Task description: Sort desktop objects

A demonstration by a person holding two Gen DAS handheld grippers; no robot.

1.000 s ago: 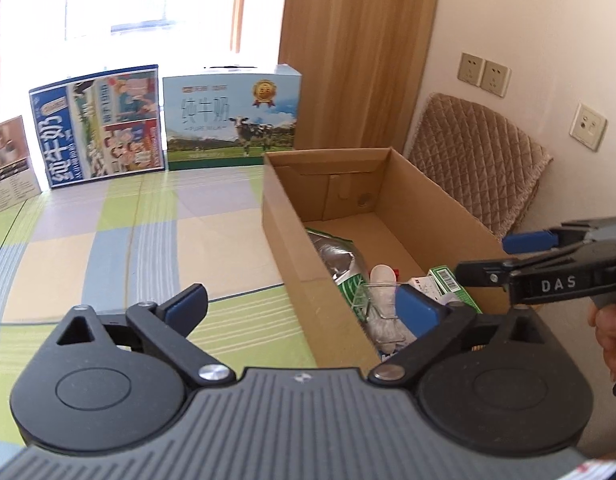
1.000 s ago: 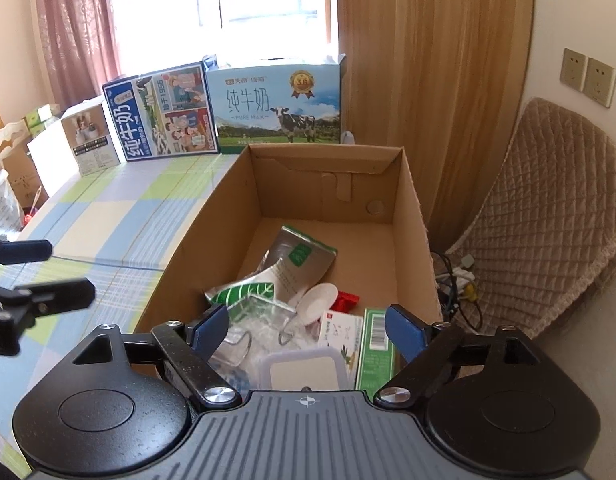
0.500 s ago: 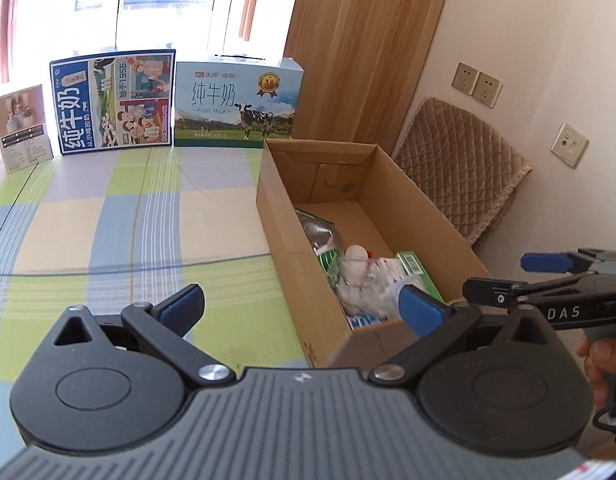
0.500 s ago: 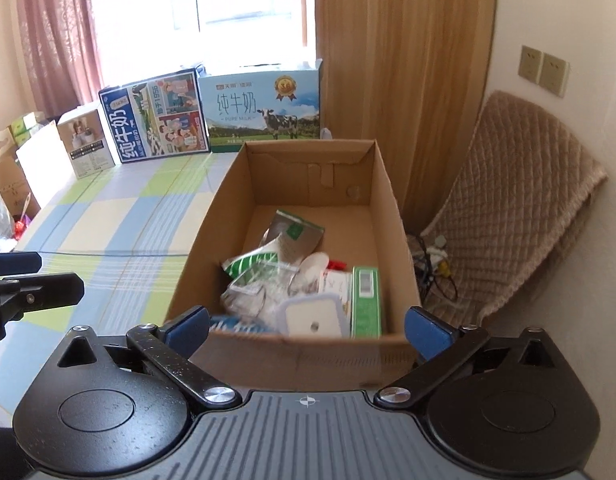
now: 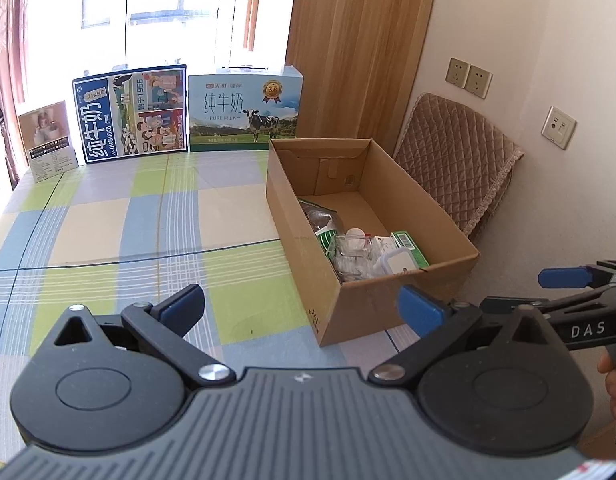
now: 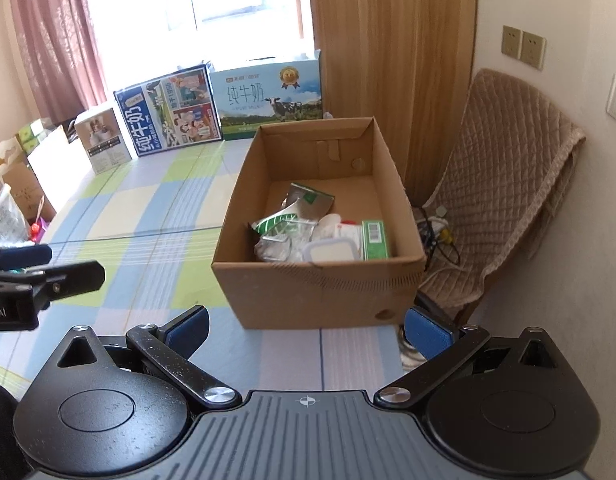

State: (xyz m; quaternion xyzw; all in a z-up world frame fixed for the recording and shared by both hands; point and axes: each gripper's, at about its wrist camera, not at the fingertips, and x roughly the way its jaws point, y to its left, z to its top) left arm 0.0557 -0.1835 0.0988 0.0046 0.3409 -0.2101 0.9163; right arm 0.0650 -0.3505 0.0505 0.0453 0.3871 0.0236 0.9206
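Observation:
An open cardboard box stands at the table's right edge. Inside lie a green carton, a white lidded container, a silver pouch, a green-striped packet and clear plastic items. My left gripper is open and empty, held above the tablecloth in front of the box's near left corner. My right gripper is open and empty, held back in front of the box's near wall. Each gripper shows at the edge of the other's view.
A checked tablecloth covers the table. Two milk cartons and a small white box stand along the far edge. A quilted chair stands right of the box, beside the wall.
Both grippers have pulled back and up from the box, staying open. The box, seen from close above before, now lies farther ahead in both views.

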